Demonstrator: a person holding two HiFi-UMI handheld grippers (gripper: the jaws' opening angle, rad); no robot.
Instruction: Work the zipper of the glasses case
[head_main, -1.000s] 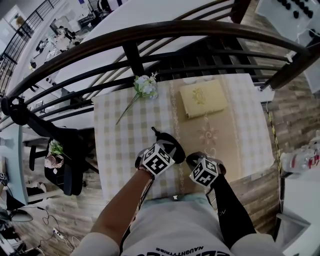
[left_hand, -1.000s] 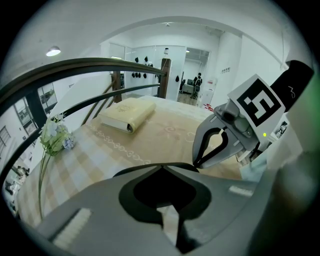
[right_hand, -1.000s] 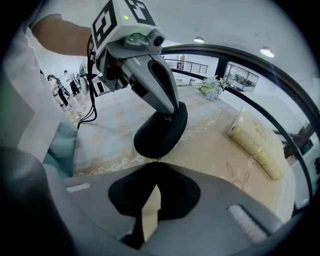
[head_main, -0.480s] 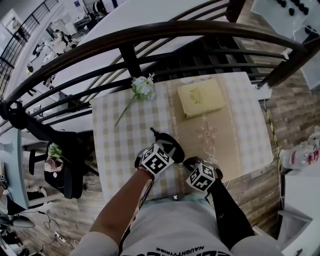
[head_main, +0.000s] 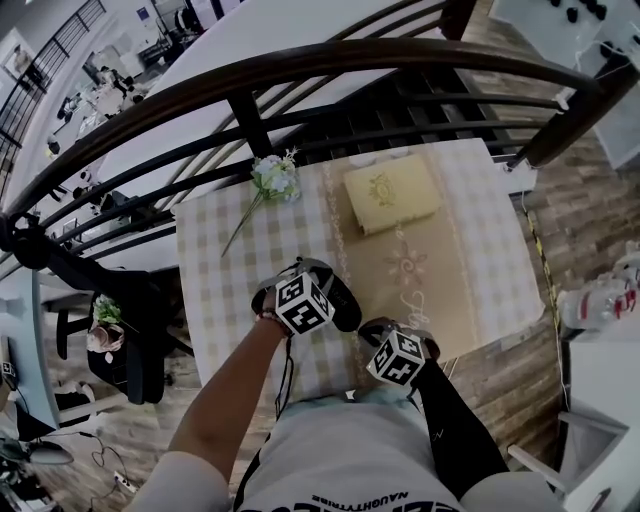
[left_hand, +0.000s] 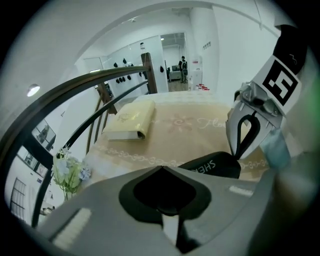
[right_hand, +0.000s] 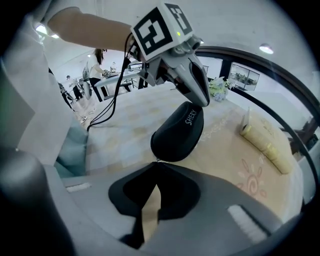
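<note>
Yellow book, flower sprig

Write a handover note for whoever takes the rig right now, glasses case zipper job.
Left tongs: shut, tips at the far end of the glasses case; what they pinch is not visible.
Right tongs: shut, tips at the case's near end; whether they pinch the zipper pull is too small to tell.
Case: lying on the checked table, looks closed.
Done: tongs placed at both ends.
Left to do: run the zipper.

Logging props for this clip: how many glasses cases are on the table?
1: the black glasses case lies near the front edge of the table, beneath the left gripper. No other shows.
</note>
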